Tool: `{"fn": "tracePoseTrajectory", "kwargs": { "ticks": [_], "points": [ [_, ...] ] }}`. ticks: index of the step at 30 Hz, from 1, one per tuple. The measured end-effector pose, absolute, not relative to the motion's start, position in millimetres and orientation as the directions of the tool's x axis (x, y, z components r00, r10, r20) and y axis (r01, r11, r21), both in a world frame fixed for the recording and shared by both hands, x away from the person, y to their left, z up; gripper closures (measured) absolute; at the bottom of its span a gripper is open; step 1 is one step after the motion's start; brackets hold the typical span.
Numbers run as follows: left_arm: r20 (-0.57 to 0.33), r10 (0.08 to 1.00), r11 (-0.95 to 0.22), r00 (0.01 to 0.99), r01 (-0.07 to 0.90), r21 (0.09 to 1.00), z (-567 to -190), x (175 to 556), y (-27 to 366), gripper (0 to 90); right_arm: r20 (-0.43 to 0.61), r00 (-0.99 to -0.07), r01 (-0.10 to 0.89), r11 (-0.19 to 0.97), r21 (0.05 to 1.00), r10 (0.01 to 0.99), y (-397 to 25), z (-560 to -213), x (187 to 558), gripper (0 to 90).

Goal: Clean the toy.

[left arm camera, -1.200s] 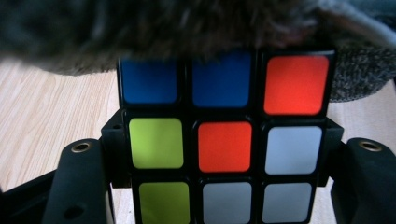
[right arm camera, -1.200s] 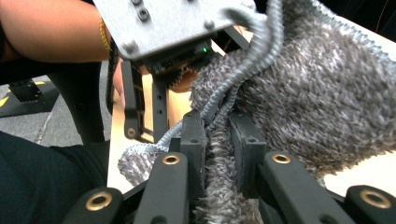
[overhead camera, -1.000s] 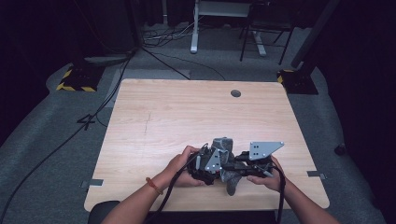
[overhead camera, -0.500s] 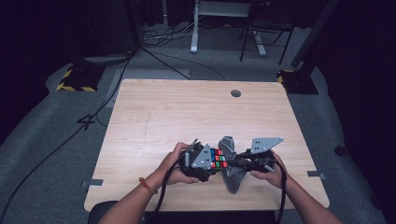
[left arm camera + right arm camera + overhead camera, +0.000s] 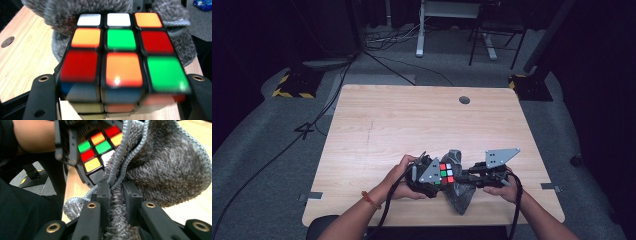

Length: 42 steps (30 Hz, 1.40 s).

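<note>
A scrambled Rubik's cube sits at the near middle of the wooden table, clamped between the jaws of my left gripper. In the left gripper view the cube stands between both black jaws of the left gripper, with red, orange, green and white stickers facing up. A grey fuzzy pouch lies right against the cube. My right gripper is shut on the pouch's edge and drawstring, and the pouch bulges beyond it. The cube shows just outside the pouch's mouth.
A round grommet hole sits near the table's far edge. Cables trail over the grey floor to the left, and a desk frame and chair legs stand behind the table. The person's forearms come in over the near edge.
The cube, hidden by the pouch a second ago, now shows its coloured face between the two grippers. The left gripper has drawn it leftward, clear of the pouch's mouth.
</note>
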<state>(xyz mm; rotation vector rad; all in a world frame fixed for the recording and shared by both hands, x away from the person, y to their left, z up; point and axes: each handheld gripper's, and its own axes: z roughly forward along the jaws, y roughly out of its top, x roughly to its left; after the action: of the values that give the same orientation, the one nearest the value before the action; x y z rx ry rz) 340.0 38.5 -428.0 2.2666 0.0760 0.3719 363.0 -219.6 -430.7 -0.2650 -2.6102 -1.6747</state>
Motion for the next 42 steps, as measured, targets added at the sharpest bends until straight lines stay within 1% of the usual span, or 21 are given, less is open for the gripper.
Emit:
{"fn": "tracePoseTrajectory", "kwargs": {
  "ticks": [5,9,17,19,21,25,28,30,33,37,39,42],
  "points": [
    [0.251,0.163,-0.682,0.954,-0.075,0.727,-429,339,36,32.9,0.082,-0.99,0.124,0.421,0.898,0.118,-213,-427,356,77.8],
    [0.242,0.177,-0.664,0.954,-0.065,0.745,-425,342,39,33.2,0.069,-0.987,0.128,0.44,0.889,0.147,-213,-426,357,78.0],
    [0.228,0.228,-0.633,0.947,-0.034,0.774,-419,349,50,33.3,0.074,-0.989,0.129,0.486,0.864,0.13,-210,-432,357,78.3],
    [0.234,0.248,-0.649,0.94,-0.018,0.761,-419,351,49,33.2,0.069,-0.991,0.118,0.488,0.865,0.117,-210,-431,356,78.3],
    [0.229,0.236,-0.661,0.944,-0.017,0.75,-423,352,48,33.2,0.065,-0.993,0.105,0.47,0.876,0.1,-210,-428,353,78.3],
    [0.23,0.183,-0.689,0.956,-0.043,0.724,-429,346,38,33.3,0.047,-0.991,0.098,0.429,0.898,0.126,-211,-420,351,78.3],
    [0.22,0.167,-0.68,0.961,-0.049,0.732,-429,343,35,33.3,0.037,-0.986,0.105,0.435,0.894,0.162,-212,-420,353,78.3],
    [0.207,0.162,-0.658,0.965,-0.051,0.751,-426,343,37,33.3,0.026,-0.98,0.116,0.464,0.878,0.197,-212,-423,355,78.4],
    [0.217,0.168,-0.652,0.962,-0.056,0.756,-422,343,39,33.3,0.046,-0.978,0.142,0.488,0.861,0.204,-212,-431,360,78.4],
    [0.217,0.184,-0.648,0.959,-0.048,0.761,-420,346,45,33.2,0.065,-0.981,0.15,0.501,0.852,0.183,-210,-434,361,78.4],
    [0.237,0.2,-0.674,0.951,-0.042,0.737,-423,348,44,33.2,0.064,-0.984,0.138,0.495,0.858,0.164,-209,-433,359,78.4],
    [0.225,0.193,-0.689,0.955,-0.031,0.724,-429,349,42,33.2,0.048,-0.989,0.109,0.482,0.869,0.136,-207,-427,352,78.3]
  ]
}}
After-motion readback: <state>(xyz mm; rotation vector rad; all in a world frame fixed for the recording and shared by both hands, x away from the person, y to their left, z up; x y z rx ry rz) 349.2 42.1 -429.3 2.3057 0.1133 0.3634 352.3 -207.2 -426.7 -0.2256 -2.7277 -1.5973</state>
